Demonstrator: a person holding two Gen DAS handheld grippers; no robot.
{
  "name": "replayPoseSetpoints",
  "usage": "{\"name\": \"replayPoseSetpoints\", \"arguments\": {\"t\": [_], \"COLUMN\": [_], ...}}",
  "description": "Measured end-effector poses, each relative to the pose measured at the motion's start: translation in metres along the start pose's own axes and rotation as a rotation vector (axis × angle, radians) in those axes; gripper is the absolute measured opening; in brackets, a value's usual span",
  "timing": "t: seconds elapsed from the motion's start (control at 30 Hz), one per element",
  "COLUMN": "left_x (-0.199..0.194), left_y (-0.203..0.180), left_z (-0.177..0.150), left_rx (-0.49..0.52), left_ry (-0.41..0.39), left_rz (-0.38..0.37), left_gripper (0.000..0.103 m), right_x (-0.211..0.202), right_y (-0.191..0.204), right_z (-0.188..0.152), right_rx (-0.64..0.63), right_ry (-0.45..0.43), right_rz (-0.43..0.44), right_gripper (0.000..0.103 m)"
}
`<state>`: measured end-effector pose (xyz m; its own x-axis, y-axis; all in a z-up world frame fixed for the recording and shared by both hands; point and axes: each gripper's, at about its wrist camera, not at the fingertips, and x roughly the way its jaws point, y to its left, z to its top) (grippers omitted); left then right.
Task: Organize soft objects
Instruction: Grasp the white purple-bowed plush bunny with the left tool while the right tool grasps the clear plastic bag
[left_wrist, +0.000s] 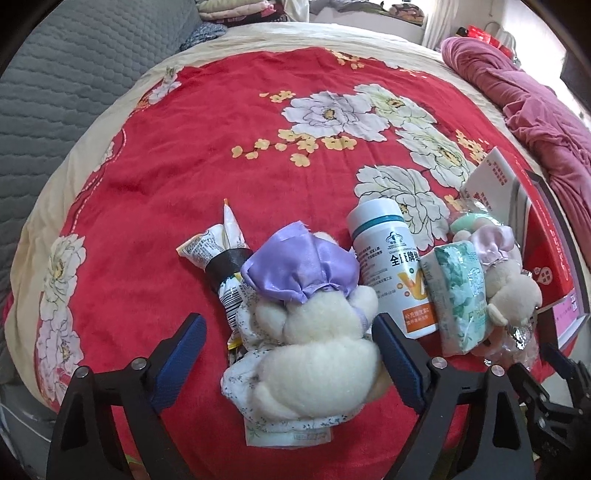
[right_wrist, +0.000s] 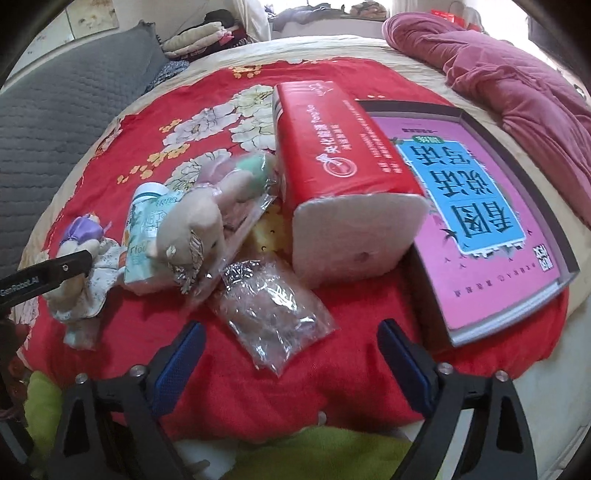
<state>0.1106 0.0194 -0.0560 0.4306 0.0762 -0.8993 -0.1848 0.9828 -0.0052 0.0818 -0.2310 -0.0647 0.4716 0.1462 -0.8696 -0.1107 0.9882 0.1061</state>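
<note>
A white plush doll with a purple satin hat (left_wrist: 306, 325) lies on the red flowered blanket (left_wrist: 221, 147). My left gripper (left_wrist: 290, 321) straddles it, open; the right pad is at the doll's side and the left pad stands clear. In the right wrist view a crinkled clear plastic bag (right_wrist: 273, 317) lies just ahead of my right gripper (right_wrist: 291, 328), whose open jaws have nothing pressed between them. A second plush with a pink hat (left_wrist: 509, 284) rests on a green tissue pack (left_wrist: 458, 295). That beige plush (right_wrist: 199, 221) also shows left of the bag.
A white supplement bottle (left_wrist: 391, 269) and a taped tube (left_wrist: 221, 254) flank the purple-hat doll. A red tissue brick (right_wrist: 332, 155) and a pink book (right_wrist: 480, 206) lie at the right. A pink quilt (right_wrist: 517, 81) and a grey pillow (left_wrist: 55, 92) border the bed.
</note>
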Motion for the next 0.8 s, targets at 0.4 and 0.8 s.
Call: {"name": "replayPoseSetpoints", "arguments": {"t": [0.4,0.8], "left_x": [0.005,-0.016], "left_y": [0.006,0.031], "left_z": [0.0,0.0], "left_rx": [-0.025,-0.073], "left_ry": [0.019,-0.014], "left_rz": [-0.076,-0.162], "left_gripper": [0.067,0.059], "right_x": [0.007,-0.017], "right_y": [0.008,-0.003], "right_z": [0.004,-0.002], "right_rx": [-0.013,0.034], "right_ry": [-0.019,-0.062], "right_rz": [0.054,0.097], "right_gripper": [0.06,0.059]}}
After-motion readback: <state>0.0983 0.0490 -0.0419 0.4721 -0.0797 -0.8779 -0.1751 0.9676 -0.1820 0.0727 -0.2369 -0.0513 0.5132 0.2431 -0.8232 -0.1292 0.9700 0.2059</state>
